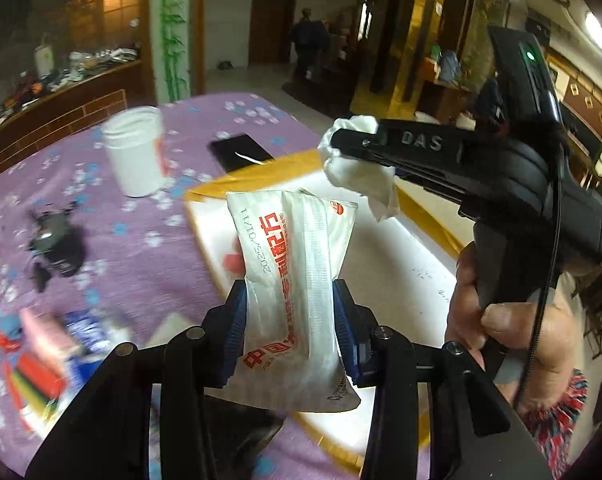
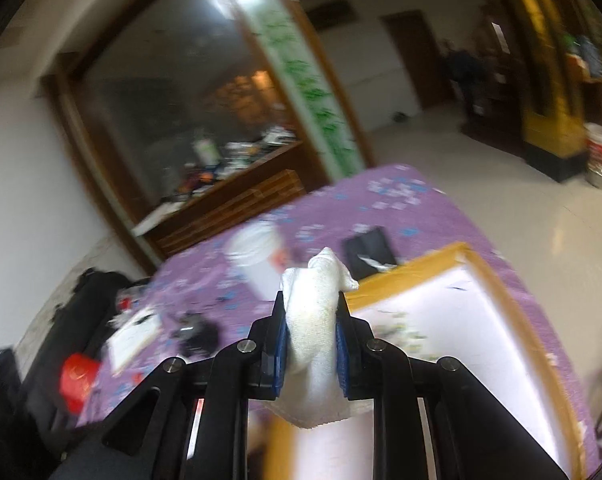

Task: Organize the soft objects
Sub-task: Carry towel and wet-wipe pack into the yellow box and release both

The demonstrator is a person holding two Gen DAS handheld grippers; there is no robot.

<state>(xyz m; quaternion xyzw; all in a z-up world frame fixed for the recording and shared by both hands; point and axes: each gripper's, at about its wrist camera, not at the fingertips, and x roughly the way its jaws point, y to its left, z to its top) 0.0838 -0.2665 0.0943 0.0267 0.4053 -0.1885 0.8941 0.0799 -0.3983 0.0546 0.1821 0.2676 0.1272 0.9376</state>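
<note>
My left gripper [image 1: 291, 300] is shut on a white soft packet with red print [image 1: 297, 272], held up over the white tray with the yellow rim [image 1: 421, 276]. The right gripper [image 1: 341, 144], seen from the side in the left wrist view, is shut on a crumpled white cloth [image 1: 359, 168] above the tray's far part. In the right wrist view that cloth [image 2: 313, 308] fills the gap between the blue pads of the right gripper [image 2: 311, 304], with the tray [image 2: 441, 308] below and to the right.
A purple flowered tablecloth [image 1: 141, 240] covers the table. On it stand a white cup [image 1: 135, 152], a black phone [image 1: 241, 152], a dark small object [image 1: 57, 248] and colourful packets [image 1: 49, 360] at the left. A person's hand [image 1: 501, 320] grips the right handle.
</note>
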